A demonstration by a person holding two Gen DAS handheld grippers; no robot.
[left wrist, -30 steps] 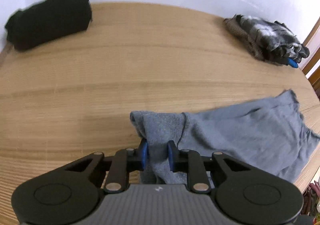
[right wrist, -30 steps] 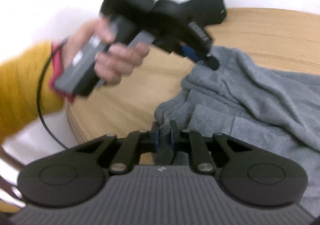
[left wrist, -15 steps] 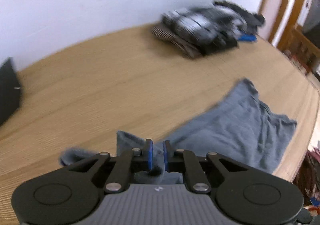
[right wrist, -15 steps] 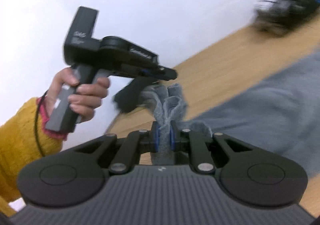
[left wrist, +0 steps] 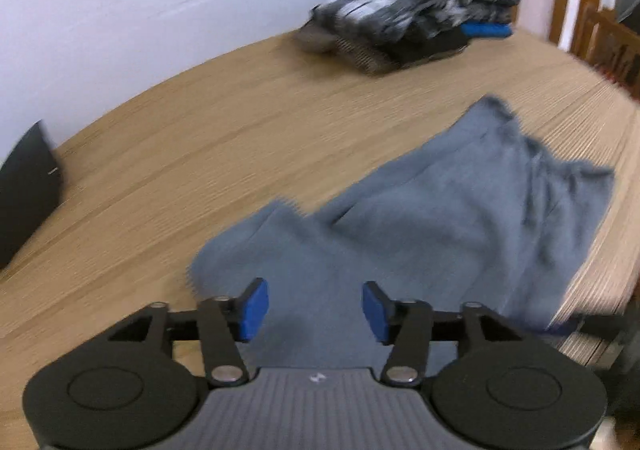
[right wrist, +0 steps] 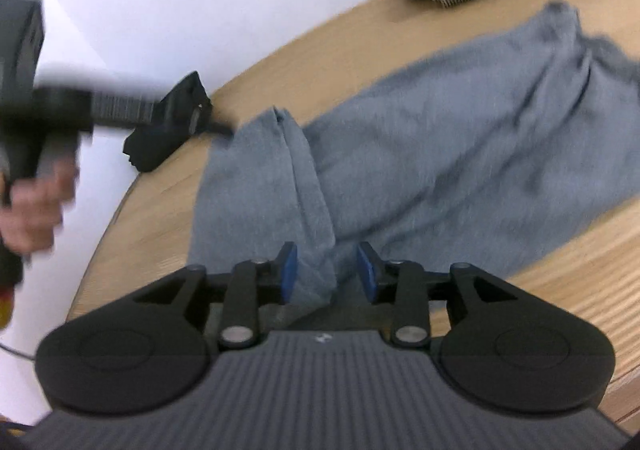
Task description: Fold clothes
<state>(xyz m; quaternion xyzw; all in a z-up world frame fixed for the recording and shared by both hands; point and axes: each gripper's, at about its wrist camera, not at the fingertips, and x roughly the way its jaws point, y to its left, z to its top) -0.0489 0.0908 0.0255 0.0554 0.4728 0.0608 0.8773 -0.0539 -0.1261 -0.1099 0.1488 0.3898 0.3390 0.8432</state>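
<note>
A grey garment [left wrist: 440, 218] lies spread on the wooden table [left wrist: 240, 122], with a long crease running down its near end. My left gripper [left wrist: 315, 310] hovers over the garment's near edge. Its jaws are opening, the blue pads stand wide apart, and nothing is held between them. In the right wrist view my right gripper [right wrist: 327, 270] is also opening. A raised ridge of the grey garment [right wrist: 460, 138] lies loose between its pads, and they do not pinch it.
A pile of dark and striped clothes [left wrist: 408, 30] sits at the table's far side by the white wall. A folded black garment [right wrist: 168, 130] lies at the left edge. A hand [right wrist: 32, 206] holds the other tool there. The rounded table edge [right wrist: 580, 262] runs close on the right.
Both grippers were shut on bunched grey cloth and now stand open. The garment has dropped and lies flatter on the table. Both views have swung toward the clothes pile.
</note>
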